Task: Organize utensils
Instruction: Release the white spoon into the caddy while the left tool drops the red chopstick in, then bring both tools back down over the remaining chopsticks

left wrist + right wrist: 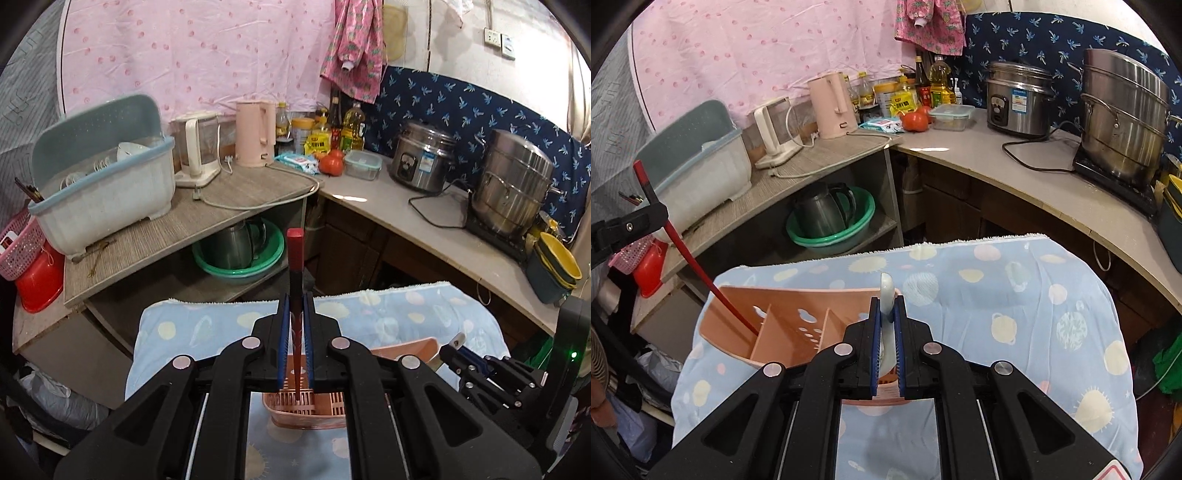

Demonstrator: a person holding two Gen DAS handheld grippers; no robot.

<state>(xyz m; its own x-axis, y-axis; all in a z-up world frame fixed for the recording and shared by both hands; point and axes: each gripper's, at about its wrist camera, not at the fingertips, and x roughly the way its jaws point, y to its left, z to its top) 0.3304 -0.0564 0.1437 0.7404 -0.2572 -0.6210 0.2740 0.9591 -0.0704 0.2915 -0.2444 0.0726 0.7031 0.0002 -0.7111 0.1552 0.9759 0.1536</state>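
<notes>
Hand-held gripper (886,306) above blue cloth (1015,295), kitchen counter (1015,177) behind.

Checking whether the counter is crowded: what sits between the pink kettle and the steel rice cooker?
In the right wrist view, between the pink kettle and the rice cooker stand bottles, a wipes pack, tomatoes and a lidded container.

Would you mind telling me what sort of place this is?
Most likely a small home kitchen: a rice cooker and steel steamer pot stand on the counter, with oil bottles and a pink kettle.
</notes>
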